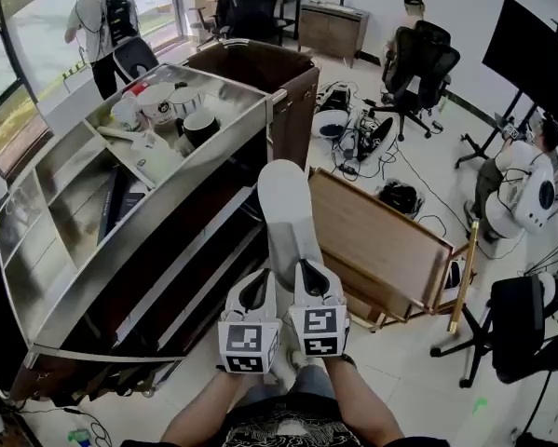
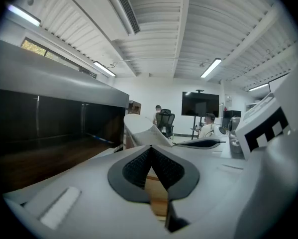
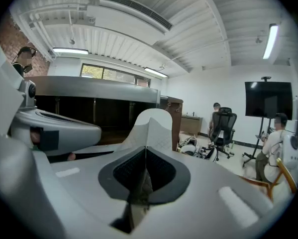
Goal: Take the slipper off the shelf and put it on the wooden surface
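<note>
Nearest me, the left tool (image 1: 253, 293) was pinched closed on nothing, idle. Beside it, the right tool (image 1: 312, 279) clamped one end of the white slipper (image 1: 286, 208), which pointed to twelve o'clock, off the shelf (image 1: 148, 222) at ten, likely bound for the wooden surface (image 1: 390, 240) at two.

a person (image 1: 102, 26) stands at the window (image 1: 36, 40) beyond white cups (image 1: 183, 99).
</note>
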`<state>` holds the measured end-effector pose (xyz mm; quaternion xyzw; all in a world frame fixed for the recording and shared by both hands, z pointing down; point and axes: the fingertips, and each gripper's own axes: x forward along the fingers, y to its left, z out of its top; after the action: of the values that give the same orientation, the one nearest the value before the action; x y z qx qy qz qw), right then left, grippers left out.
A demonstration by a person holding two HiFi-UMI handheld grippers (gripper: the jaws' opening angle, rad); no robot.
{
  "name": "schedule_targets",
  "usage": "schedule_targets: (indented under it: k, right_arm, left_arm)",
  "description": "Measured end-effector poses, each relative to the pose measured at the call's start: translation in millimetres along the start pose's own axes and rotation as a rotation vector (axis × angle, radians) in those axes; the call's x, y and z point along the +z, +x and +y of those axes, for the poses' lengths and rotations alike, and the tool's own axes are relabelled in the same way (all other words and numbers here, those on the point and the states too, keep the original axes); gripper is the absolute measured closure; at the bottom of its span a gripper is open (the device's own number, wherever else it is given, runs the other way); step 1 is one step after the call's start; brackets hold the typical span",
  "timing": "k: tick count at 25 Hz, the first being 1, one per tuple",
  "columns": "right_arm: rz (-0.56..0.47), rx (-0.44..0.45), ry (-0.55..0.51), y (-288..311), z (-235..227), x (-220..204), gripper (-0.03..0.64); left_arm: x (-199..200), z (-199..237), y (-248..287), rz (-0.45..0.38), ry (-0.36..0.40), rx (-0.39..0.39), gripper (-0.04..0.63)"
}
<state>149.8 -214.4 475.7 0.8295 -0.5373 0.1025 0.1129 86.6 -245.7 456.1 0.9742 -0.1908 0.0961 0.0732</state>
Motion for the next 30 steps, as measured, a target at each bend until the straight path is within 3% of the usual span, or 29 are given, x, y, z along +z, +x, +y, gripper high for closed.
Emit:
schedule_targets:
  k: [13, 23, 30]
  right_arm:
    - [0.033, -0.230, 0.073, -35.2, -97.7, -29.6, 0.607]
    - [0.073, -0.396, 0.138, -54.4, -204.4, -71.1, 0.607]
    - [0.081, -0.477, 0.178, -65.8, -267.2, -94.6, 0.607]
  left_arm:
    - [-2.1, -83.7, 56.2, 0.020, 0.037, -0.207, 0.590]
    - [-21.3, -160.9, 129.8, 0.067, 0.027, -0.314, 0.589]
    - [-29.7, -223.1, 171.0, 0.056, 0.072, -0.393, 0.589]
